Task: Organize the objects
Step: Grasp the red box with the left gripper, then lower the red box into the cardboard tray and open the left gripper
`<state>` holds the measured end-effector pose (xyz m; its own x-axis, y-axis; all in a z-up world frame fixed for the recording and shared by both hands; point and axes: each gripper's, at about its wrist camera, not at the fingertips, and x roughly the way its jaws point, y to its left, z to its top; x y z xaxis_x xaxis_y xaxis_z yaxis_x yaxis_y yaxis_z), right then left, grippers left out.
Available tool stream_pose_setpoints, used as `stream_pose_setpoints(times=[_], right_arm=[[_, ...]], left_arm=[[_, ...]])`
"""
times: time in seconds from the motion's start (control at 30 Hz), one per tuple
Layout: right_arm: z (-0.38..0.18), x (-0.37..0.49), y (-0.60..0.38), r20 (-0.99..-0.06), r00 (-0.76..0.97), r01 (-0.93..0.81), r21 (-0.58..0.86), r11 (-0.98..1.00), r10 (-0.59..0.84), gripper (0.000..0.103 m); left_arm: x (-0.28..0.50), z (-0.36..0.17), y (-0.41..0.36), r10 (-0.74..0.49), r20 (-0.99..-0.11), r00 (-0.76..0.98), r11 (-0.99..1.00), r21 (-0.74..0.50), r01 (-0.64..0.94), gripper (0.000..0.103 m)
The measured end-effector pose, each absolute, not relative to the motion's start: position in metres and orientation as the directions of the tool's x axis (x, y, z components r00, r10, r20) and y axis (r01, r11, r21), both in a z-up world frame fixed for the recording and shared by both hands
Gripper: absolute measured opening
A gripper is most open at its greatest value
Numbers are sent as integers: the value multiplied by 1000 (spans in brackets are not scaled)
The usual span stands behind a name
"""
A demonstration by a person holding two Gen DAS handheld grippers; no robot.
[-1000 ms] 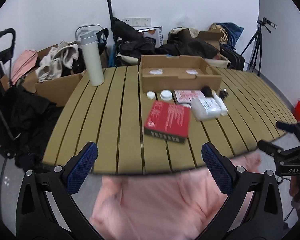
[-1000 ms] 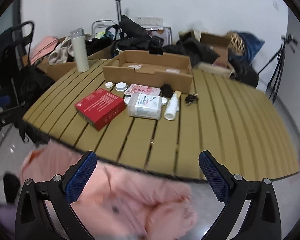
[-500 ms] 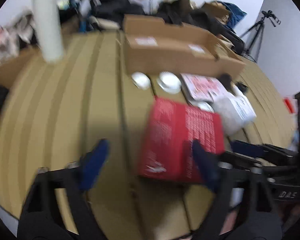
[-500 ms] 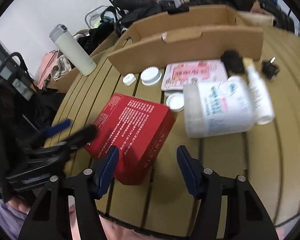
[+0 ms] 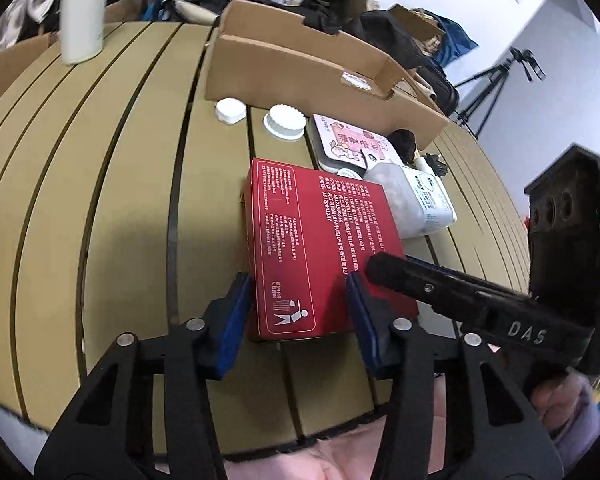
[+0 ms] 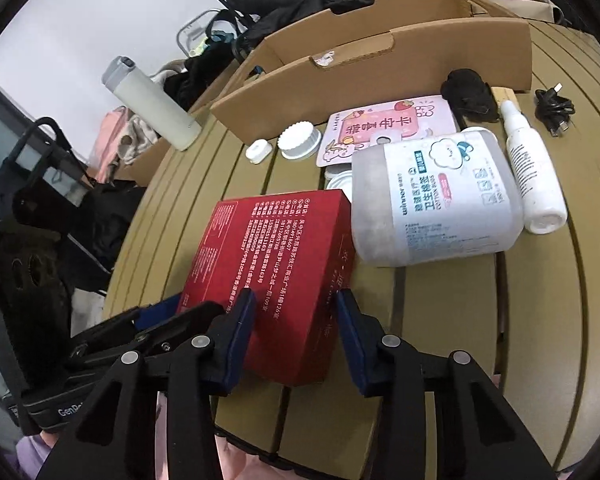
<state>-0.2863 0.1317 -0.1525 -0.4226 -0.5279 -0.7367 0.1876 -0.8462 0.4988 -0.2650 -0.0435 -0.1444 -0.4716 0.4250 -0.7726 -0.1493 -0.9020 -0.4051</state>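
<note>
A flat red box (image 5: 320, 248) lies near the front edge of the slatted table (image 5: 112, 200). My left gripper (image 5: 300, 316) straddles its near left corner, one blue pad at the box's left edge and one over its top. My right gripper (image 6: 294, 330) straddles the near right corner of the red box (image 6: 276, 276), one pad over the top and one by the right side. Both sets of jaws are narrowed around the box; I cannot tell if the pads press it. Each gripper shows in the other's view.
Behind the box lie a white tub (image 6: 436, 196) on its side, a white spray bottle (image 6: 532, 176), a pink card (image 6: 388, 128), two white caps (image 6: 300, 140), a black cable (image 6: 554, 106) and an open cardboard tray (image 6: 380, 60). A white flask (image 6: 152, 104) stands at the far left.
Both grippers have moved in from off the table's front edge to the red box and their jaws have narrowed around its near corners.
</note>
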Motion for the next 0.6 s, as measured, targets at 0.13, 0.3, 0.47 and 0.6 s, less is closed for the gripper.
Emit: stream_pose_setpoints(times=[0.13, 0.3, 0.47, 0.6], right_arm=[[-143, -274, 136, -723, -445, 196, 496, -846, -528, 44], [-87, -272, 147, -674, -516, 230, 486, -843, -529, 44], [-32, -344, 148, -676, -513, 265, 462, -846, -530, 44], [-15, -438, 146, -700, -501, 247, 448, -859, -509, 44]], left_arm=[[-248, -126, -40, 425, -749, -509, -900, -412, -145, 38], [-263, -71, -39, 476, -687, -549, -875, -435, -214, 38], [-363, -19, -39, 475, -685, -553, -875, -437, -210, 34], [-445, -11, -35, 447, -710, -544, -890, -415, -188, 34]])
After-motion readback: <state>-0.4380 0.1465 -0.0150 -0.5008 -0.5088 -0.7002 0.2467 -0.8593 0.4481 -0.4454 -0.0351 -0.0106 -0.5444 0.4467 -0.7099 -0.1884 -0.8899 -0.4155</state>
